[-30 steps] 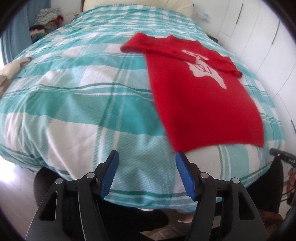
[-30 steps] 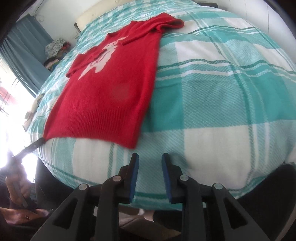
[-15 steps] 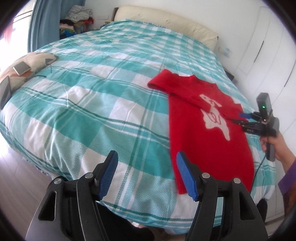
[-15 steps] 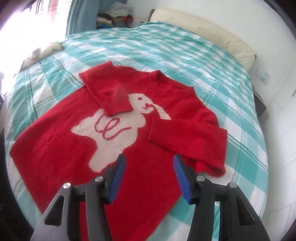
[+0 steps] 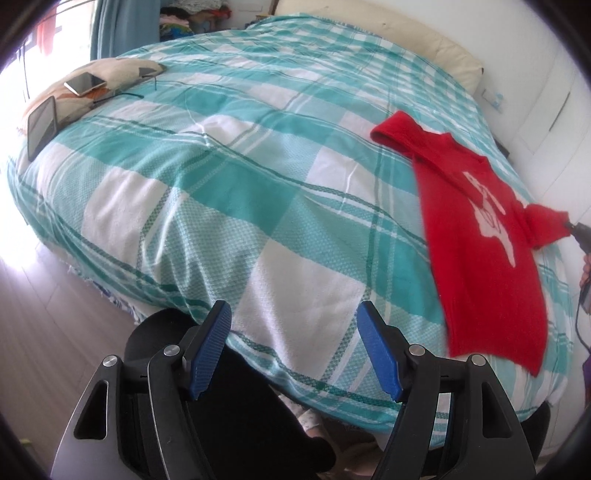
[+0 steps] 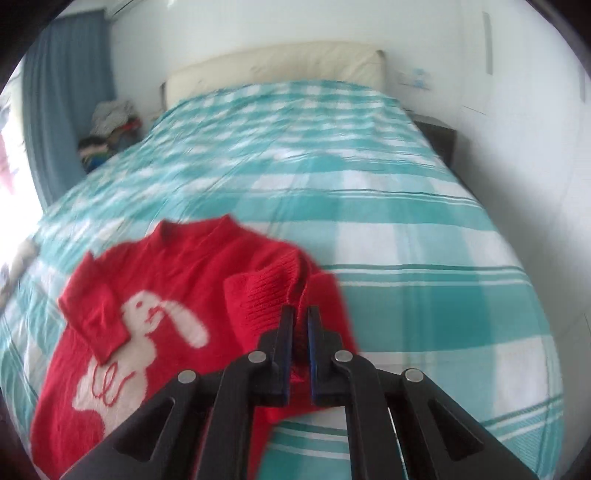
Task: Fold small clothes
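The right claw (image 6: 301, 325) is clamped on a sleeve of the red sweater (image 6: 155, 332) lying on the checked bed (image 5: 258, 184); the left claw (image 5: 293, 354) hangs with fingers apart above the bed's edge.

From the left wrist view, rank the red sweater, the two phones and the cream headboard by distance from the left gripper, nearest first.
From the left gripper:
1. Red sweater, right, its hem at the near bed edge.
2. Phones, far left on a cushion; too close to rank apart.
3. Cream headboard, farthest, top.

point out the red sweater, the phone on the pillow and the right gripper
red sweater (image 5: 484, 280), left wrist view, on its body below the white animal
phone (image 5: 84, 83), left wrist view, on its screen
right gripper (image 6: 301, 314), right wrist view, between fingertips clamping the sleeve
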`<state>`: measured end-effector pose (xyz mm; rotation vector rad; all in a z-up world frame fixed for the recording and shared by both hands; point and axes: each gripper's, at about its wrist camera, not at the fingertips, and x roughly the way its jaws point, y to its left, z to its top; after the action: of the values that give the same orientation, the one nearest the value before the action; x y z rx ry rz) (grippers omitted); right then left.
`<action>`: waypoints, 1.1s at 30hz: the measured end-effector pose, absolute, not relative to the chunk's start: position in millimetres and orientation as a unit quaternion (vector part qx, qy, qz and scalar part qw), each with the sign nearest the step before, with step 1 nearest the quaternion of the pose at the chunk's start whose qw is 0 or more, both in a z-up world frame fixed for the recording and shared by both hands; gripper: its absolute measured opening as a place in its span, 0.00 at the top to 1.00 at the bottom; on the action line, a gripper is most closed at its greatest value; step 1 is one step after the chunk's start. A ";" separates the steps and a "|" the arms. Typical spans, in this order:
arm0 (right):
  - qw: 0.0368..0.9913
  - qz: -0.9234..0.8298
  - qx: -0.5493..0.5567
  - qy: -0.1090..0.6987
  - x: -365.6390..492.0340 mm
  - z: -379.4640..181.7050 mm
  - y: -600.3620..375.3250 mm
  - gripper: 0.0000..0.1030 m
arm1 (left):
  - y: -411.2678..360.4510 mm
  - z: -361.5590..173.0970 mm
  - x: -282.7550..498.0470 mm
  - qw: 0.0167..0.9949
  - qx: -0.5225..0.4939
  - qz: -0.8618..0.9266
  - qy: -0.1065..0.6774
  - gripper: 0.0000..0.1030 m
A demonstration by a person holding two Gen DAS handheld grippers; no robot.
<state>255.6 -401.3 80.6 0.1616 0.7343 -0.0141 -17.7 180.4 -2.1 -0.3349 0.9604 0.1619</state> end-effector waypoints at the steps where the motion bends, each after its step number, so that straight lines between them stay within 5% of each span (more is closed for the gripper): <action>1: 0.928 -0.035 0.105 0.355 245.4 86.7 -434.0 0.94 | 177.9 -3.2 -15.4 0.870 -0.164 0.073 0.459 0.29; 7: 0.896 -0.151 0.179 0.378 189.2 64.0 -551.0 0.94 | 141.7 -2.4 2.6 0.871 -0.147 0.031 0.467 0.29; 18: 0.853 -0.204 0.308 0.369 121.2 8.8 -612.5 0.95 | 131.2 13.1 -9.5 0.882 -0.102 0.045 0.458 0.29; 33: 0.852 -0.240 0.253 0.391 108.8 7.5 -612.7 0.91 | 139.6 3.3 -11.8 0.875 -0.098 0.059 0.471 0.29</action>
<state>108.8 -612.7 7.5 0.5319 0.8227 -0.5051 -11.8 139.6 3.3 -0.2039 0.9842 0.1226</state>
